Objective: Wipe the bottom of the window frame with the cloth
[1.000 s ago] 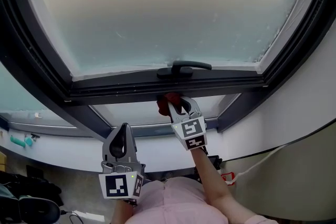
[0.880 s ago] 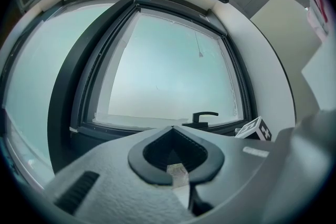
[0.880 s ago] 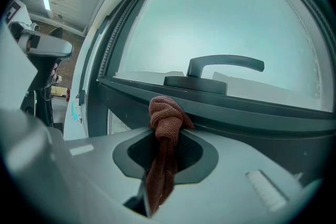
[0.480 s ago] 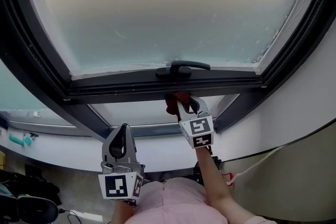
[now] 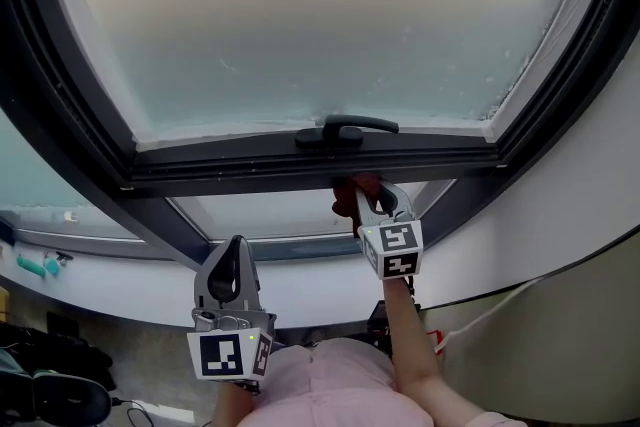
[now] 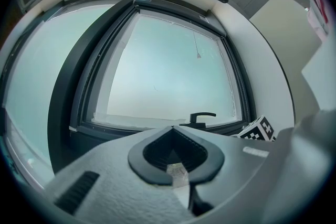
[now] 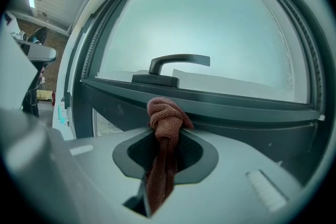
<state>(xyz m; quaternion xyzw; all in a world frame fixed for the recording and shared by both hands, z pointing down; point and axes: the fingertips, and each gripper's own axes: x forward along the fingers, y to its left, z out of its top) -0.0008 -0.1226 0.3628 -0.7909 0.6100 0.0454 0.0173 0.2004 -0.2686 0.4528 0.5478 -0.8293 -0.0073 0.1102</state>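
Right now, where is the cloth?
In the head view, the cloth is clamped in the right gripper, at the bottom bar of the window frame, just below and slightly right of the window handle.

No legible text, labels, brands or numbers anywhere in these views.

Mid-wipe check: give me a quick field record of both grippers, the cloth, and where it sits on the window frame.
right gripper: shut on the cloth, raised to the frame
cloth: red-brown, bunched end sticking out past the jaws
cloth position: at the bottom rail of the window frame, just below the handle; contact not certain
left gripper: shut, holding nothing, held low and clear of the frame
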